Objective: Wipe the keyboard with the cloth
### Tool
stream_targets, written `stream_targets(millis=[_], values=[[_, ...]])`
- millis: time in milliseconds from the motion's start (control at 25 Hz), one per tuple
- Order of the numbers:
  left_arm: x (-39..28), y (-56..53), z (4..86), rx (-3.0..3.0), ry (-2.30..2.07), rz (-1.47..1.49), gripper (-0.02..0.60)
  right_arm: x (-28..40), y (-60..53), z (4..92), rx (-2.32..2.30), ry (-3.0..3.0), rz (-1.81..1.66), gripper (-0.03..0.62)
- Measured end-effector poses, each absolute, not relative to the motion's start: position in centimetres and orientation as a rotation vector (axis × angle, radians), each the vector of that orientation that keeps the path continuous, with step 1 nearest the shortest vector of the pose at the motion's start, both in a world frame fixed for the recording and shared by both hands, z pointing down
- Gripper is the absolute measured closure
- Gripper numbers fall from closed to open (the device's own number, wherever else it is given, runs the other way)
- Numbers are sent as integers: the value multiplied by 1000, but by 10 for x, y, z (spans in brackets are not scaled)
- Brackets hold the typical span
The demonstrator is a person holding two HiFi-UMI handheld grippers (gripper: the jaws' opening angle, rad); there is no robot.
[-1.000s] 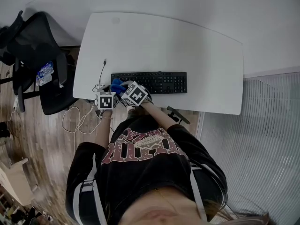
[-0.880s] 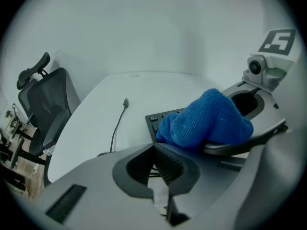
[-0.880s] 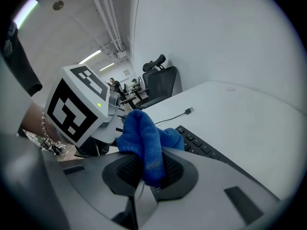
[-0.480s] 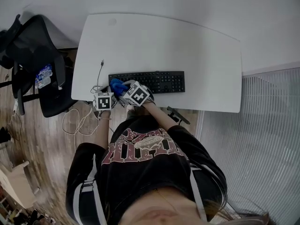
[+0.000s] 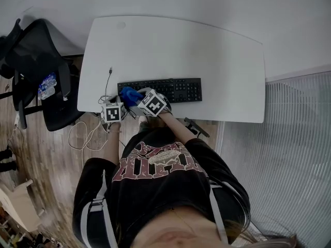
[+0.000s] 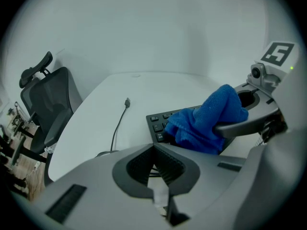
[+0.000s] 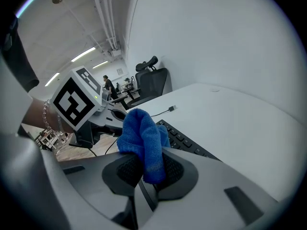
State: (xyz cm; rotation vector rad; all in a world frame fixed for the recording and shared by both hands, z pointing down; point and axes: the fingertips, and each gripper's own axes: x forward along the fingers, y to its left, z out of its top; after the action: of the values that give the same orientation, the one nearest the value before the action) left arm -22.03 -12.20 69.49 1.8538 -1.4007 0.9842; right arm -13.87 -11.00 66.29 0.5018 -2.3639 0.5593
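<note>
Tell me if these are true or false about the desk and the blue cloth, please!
1. The right gripper has its jaws shut on the blue cloth. True.
2. The left gripper holds the cloth too. False: its jaws are shut on nothing.
3. The keyboard is white. False: it is black.
4. A loose cable lies on the desk beside the keyboard's left end. True.
5. The cloth is at the keyboard's right end. False: it is at the left end.

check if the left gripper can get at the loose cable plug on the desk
Probably yes. The left gripper, jaws shut and empty, faces the cable plug across bare desk; the right gripper with the cloth sits aside, over the keyboard.
</note>
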Motion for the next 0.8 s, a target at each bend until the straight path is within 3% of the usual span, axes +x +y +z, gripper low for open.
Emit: stream_targets(millis=[800], values=[[-219, -123, 695, 1863, -1416, 1016, 546, -107, -114, 670, 562, -2343, 571, 530]])
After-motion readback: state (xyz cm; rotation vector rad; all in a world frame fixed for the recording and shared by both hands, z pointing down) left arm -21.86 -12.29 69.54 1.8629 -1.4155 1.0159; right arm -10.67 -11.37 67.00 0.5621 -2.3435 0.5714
